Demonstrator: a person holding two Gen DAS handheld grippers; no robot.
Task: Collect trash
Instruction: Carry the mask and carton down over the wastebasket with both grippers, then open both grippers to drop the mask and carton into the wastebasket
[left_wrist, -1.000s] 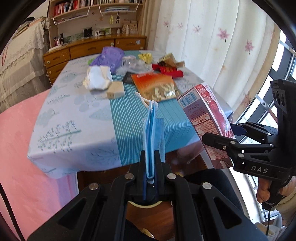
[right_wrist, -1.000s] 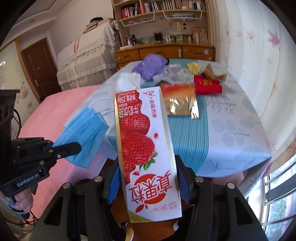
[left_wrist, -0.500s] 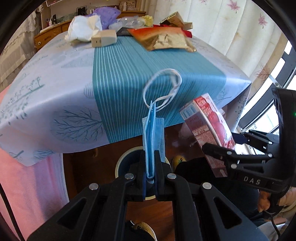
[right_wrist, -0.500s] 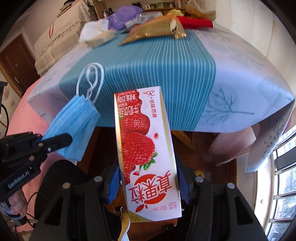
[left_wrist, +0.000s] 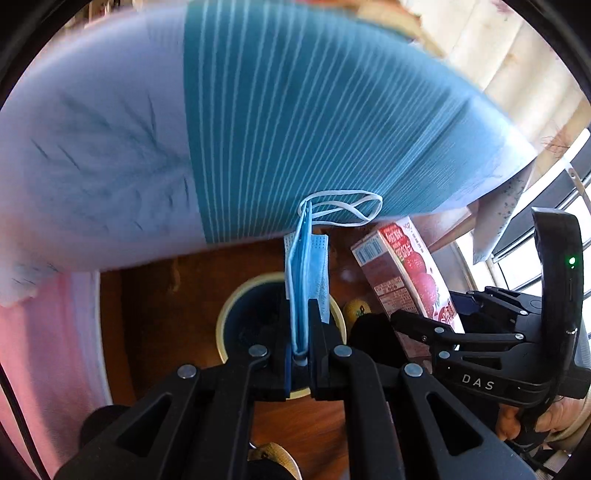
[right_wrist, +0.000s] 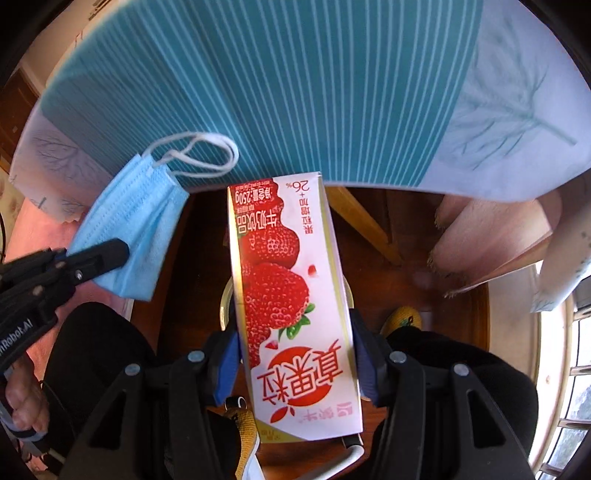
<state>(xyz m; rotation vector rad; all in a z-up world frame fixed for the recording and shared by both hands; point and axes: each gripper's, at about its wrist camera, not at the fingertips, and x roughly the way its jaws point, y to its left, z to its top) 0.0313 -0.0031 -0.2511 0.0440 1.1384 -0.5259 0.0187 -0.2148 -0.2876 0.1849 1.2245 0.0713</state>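
Was at the drop-in step of picking up trash. Held a soft blue paper face mask (left_wrist: 306, 266) in the left tool (left_wrist: 299, 332), squeezed narrow and tight on the bottom edge of the mask. Stood the mask up straight, with white ear loops flopped over at the top. Hung it right over a round bin with a pale rim and a dark inside (left_wrist: 221, 328), down on the brown wood floor (left_wrist: 155, 295).

Gripped a tall pink and white strawberry milk carton (right_wrist: 288, 280) in the right tool (right_wrist: 295, 354), spread wide enough to hug both sides of the box. Kept the carton just beside the mask, also above the bin, though mostly hid the bin in the right view. Had the edge of the surface with its striped teal and pale blue cloth (left_wrist: 258, 129) just past both things.

Probably needed next: to open the left tool and let the mask fall in. Might have stuck to the pads, being so light, so maybe needed a little shake. Then likely needed to slide the carton over the middle of the bin and open up too, so as not to hit the rim
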